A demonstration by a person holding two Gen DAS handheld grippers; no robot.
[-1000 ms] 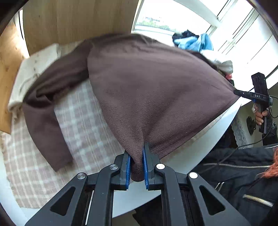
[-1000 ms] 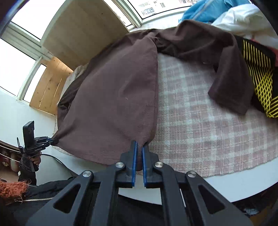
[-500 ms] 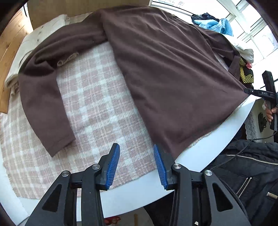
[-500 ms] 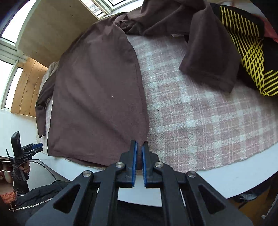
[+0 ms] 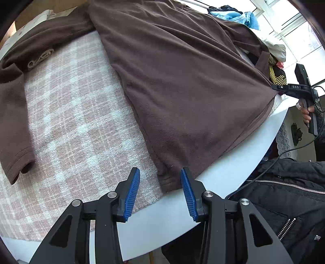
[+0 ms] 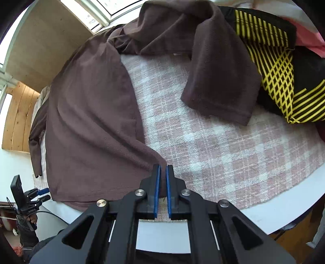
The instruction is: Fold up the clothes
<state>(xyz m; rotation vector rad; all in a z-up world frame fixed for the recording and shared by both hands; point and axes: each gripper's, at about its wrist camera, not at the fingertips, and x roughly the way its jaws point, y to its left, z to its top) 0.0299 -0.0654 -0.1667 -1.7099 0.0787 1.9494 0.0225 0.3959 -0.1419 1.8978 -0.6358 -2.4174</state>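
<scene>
A brown long-sleeved fleece top [image 5: 182, 81] lies spread on a pink-and-white checked cloth [image 5: 71, 126] over a white round table. My left gripper [image 5: 160, 172] is open, its blue pads either side of the top's bottom hem corner, not gripping it. My right gripper [image 6: 162, 168] is shut on the other hem corner of the brown top [image 6: 91, 121], low over the cloth [image 6: 223, 158]. One sleeve [image 5: 12, 121] lies at the left; the other sleeve [image 6: 221, 71] is folded over at the right. The right gripper also shows in the left wrist view [image 5: 274, 87].
A black garment with yellow lines [image 6: 280, 77] lies at the table's right, beside pink and white clothes. A blue garment [image 5: 239, 17] is piled at the far edge by the window. The white table edge [image 5: 233, 166] is bare. A black jacket [image 5: 284, 193] is beside the table.
My left gripper opened and let go of the hem corner; the top dropped flat onto the cloth. My right gripper lowered with its corner still held.
</scene>
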